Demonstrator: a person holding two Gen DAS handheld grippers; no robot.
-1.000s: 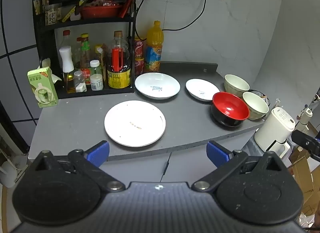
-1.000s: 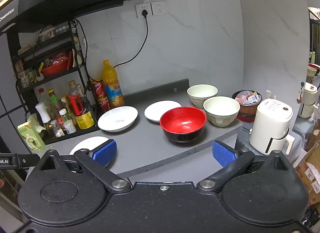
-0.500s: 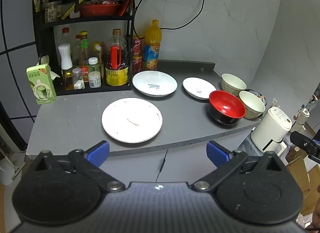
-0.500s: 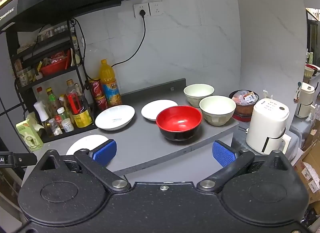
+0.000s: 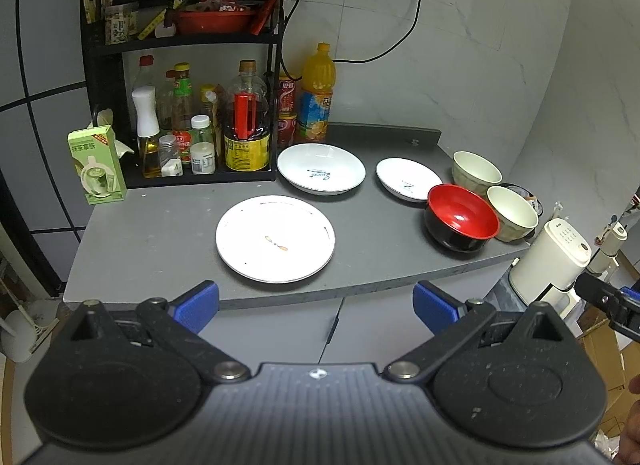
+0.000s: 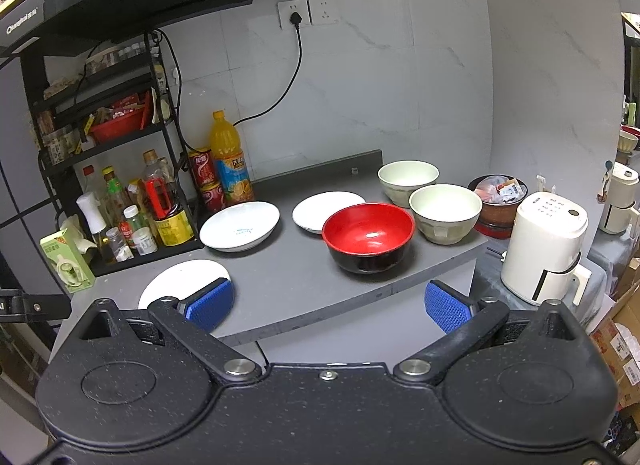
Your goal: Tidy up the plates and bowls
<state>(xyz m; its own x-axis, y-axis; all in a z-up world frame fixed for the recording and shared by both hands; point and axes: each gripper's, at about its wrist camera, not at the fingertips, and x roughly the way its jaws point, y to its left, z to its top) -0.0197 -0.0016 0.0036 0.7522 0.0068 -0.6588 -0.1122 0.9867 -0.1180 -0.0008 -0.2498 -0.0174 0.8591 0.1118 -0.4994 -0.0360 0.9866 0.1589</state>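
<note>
Left hand-held gripper (image 5: 316, 303) wide apart, holding nothing, off the front edge of the grey surface (image 5: 160, 237). Right hand-held gripper (image 6: 328, 303) wide apart too, also holding nothing. Just ahead, big flat plate (image 5: 275, 238). Farther back, deep plate (image 5: 321, 174) and small plate (image 5: 409, 184). Off right, red bowl (image 6: 368, 236) beside two cream bowls (image 6: 445, 212).

Quick count from my feeds: I see three white plates on the counter, namely the big flat plate (image 5: 275, 239), a deep plate (image 5: 321, 169) and a small plate (image 5: 408, 178). Three bowls too: one red-and-black bowl (image 6: 368, 235) and two cream bowls (image 6: 445, 212) (image 6: 408, 181). Plus one orange juice bottle (image 5: 317, 93) and one white appliance (image 6: 546, 247).
</note>
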